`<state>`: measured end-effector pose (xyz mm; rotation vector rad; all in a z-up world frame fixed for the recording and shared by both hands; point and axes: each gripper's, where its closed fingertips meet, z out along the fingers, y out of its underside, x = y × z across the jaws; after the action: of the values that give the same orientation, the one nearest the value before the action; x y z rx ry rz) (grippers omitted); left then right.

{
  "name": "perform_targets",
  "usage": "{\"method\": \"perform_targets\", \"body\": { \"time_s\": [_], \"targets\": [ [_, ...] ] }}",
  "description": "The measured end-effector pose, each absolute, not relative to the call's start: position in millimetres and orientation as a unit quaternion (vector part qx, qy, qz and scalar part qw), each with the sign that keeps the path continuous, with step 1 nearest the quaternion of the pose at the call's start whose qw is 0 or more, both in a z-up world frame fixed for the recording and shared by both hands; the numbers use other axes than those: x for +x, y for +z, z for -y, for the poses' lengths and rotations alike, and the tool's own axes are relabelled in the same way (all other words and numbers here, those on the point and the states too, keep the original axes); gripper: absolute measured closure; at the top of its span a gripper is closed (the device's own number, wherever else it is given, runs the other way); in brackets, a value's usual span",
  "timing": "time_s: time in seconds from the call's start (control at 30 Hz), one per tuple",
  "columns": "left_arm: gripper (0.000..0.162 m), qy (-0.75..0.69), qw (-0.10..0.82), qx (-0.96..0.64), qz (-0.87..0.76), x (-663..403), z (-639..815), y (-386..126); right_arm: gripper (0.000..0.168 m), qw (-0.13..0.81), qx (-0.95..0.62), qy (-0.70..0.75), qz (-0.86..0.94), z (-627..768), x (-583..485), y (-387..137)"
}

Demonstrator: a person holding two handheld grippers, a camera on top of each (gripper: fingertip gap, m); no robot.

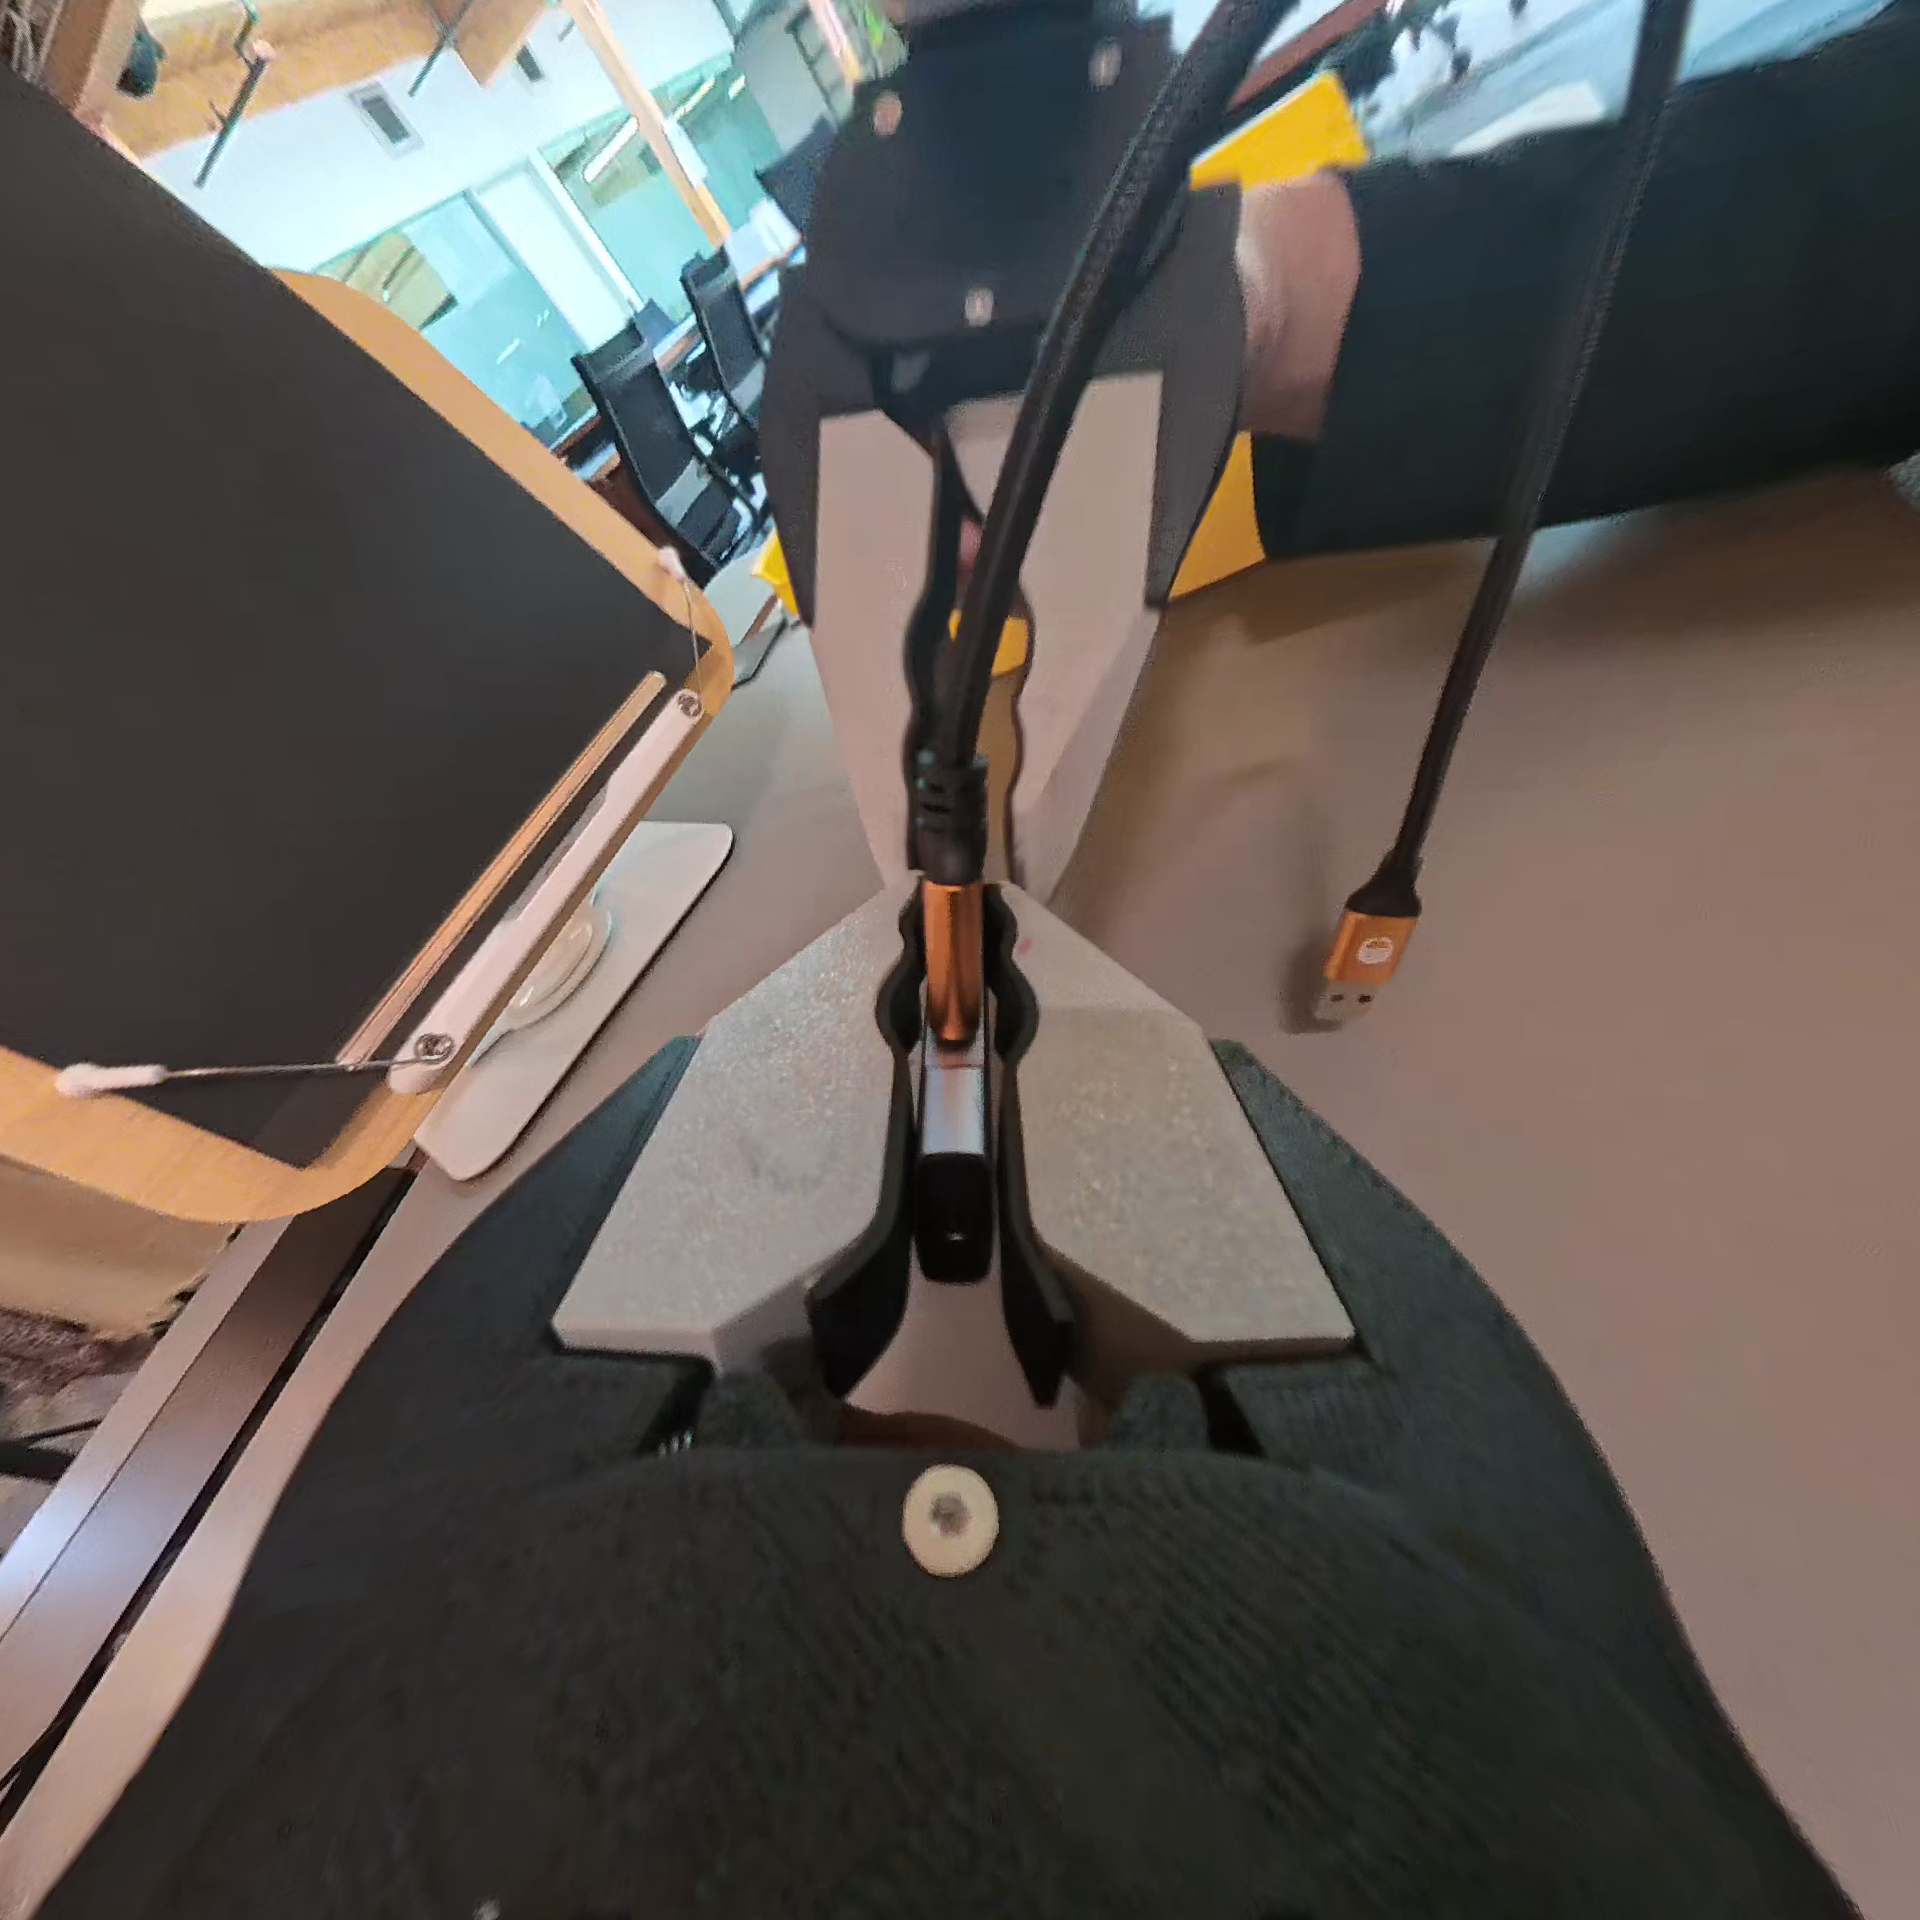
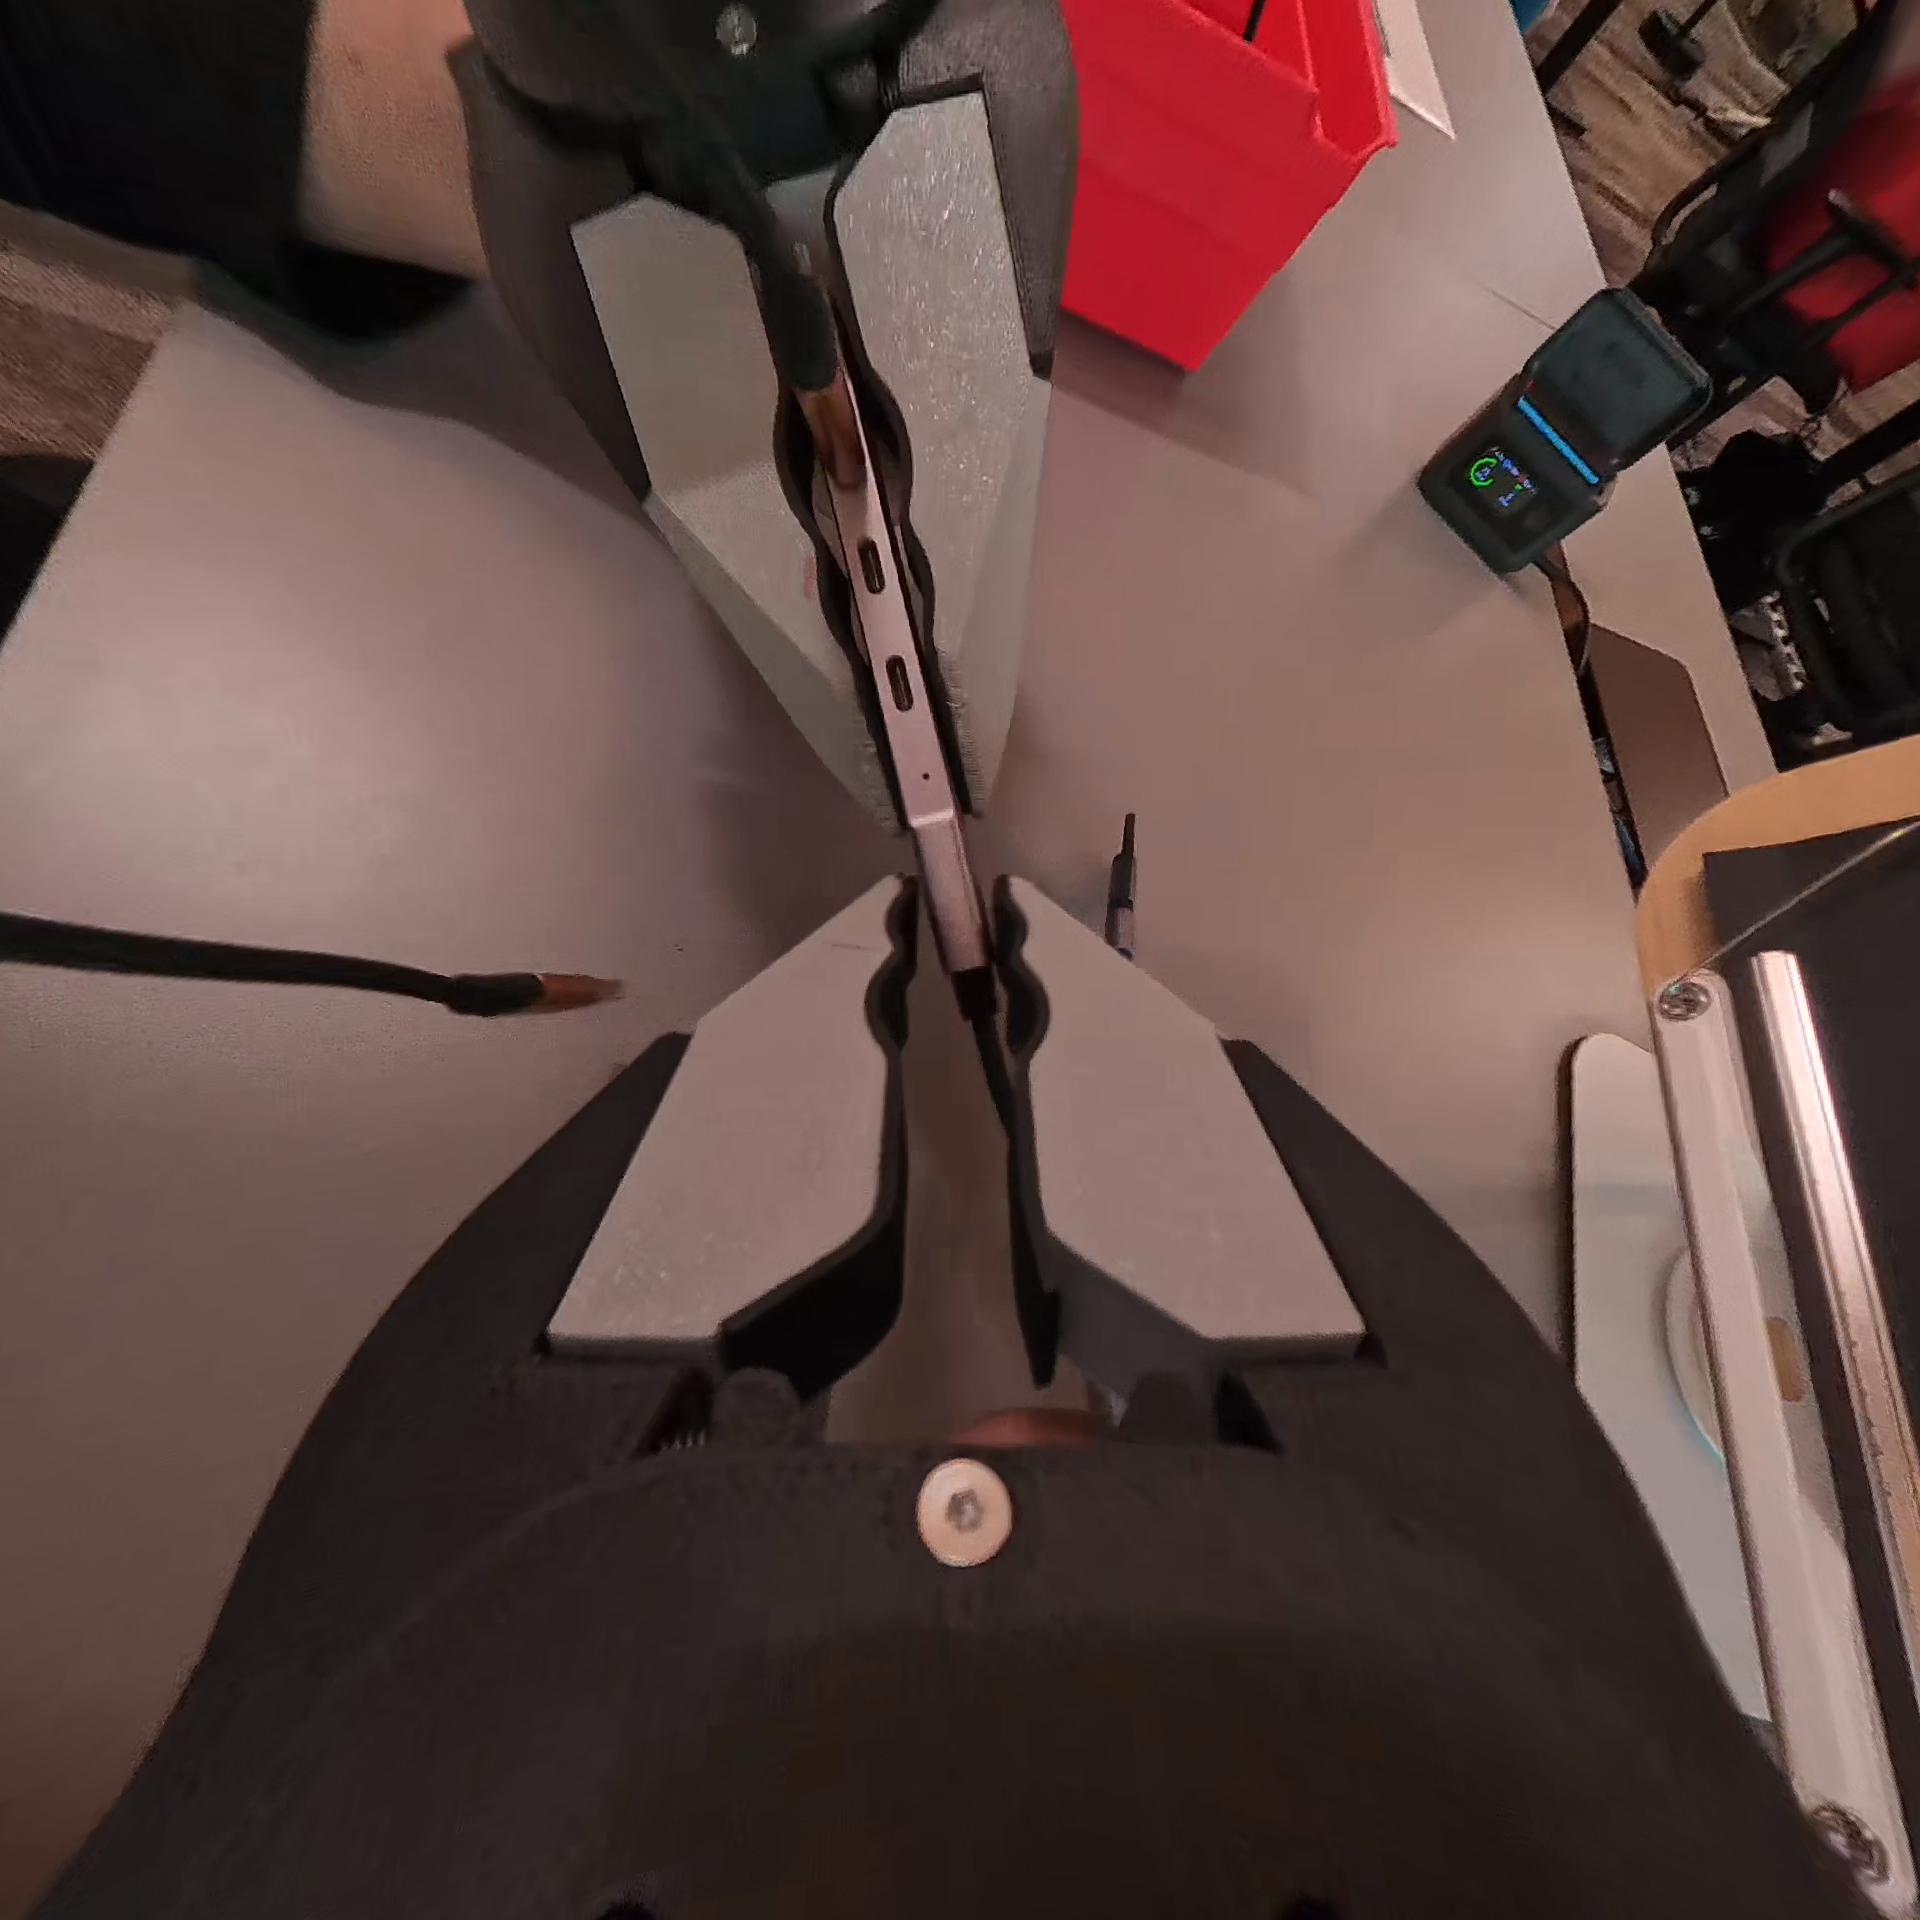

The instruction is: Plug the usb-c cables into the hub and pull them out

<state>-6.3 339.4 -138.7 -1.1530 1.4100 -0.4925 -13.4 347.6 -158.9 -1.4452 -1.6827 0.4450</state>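
Your left tool point(image 1: 951, 971) pinches the orange plug point(image 1: 954, 961); your right tool point(image 2: 956, 940) pinches the silver hub point(image 2: 940, 831) above the table point(image 2: 312, 675).

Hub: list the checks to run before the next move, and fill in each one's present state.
1. Right tongs shut on the hub: ok, they clamp its near end.
2. Left tongs shut on the orange plug: ok.
3. Plug fully seated in the hub: cannot tell, the joint is hidden between the pads.
4. Side ports free: ok, the two that show are empty.
5. Loose cable end out of the way: ok, it is off to one side, apart from both tongs.
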Motion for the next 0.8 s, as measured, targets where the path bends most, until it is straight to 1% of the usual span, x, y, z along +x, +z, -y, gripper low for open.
{"method": "perform_targets", "body": {
  "time_s": [0.03,0.2,0.27,0.3,0.37,0.47,0.57,0.63,0.73,0.8],
  "targets": [
    [0.155,-0.222,0.585,-0.492,-0.605,-6,-337,-137,0.159,0.427,-0.575,0.171,0.676,-348,-14,-160],
    [0.155,-0.255,0.582,-0.497,-0.590,-7,-337,-134,0.160,0.441,-0.567,0.167,0.675,-349,-15,-154],
    [0.152,-0.272,0.580,-0.505,-0.578,-9,-339,-131,0.161,0.448,-0.567,0.167,0.671,-350,-16,-150],
    [0.149,-0.272,0.578,-0.514,-0.572,-12,-343,-132,0.161,0.452,-0.566,0.168,0.669,-350,-16,-148],
    [0.132,-0.269,0.580,-0.530,-0.558,-20,-351,-131,0.163,0.465,-0.566,0.180,0.657,-352,-14,-140],
    [0.124,-0.265,0.582,-0.549,-0.538,-30,-364,-130,0.163,0.497,-0.567,0.200,0.625,-358,-9,-120],
    [0.124,-0.274,0.590,-0.557,-0.517,-38,-373,-127,0.163,0.524,-0.570,0.207,0.598,-363,-3,-104],
    [0.127,-0.272,0.592,-0.565,-0.506,-42,-380,-128,0.163,0.536,-0.574,0.199,0.586,-366,0,-98],
    [0.133,-0.241,0.588,-0.597,-0.490,-47,-398,-140,0.163,0.545,-0.580,0.192,0.574,-368,0,-94],
    [0.133,-0.211,0.579,-0.625,-0.479,-52,-412,-153,0.163,0.550,-0.588,0.176,0.567,-372,1,-91]
  ]
}}
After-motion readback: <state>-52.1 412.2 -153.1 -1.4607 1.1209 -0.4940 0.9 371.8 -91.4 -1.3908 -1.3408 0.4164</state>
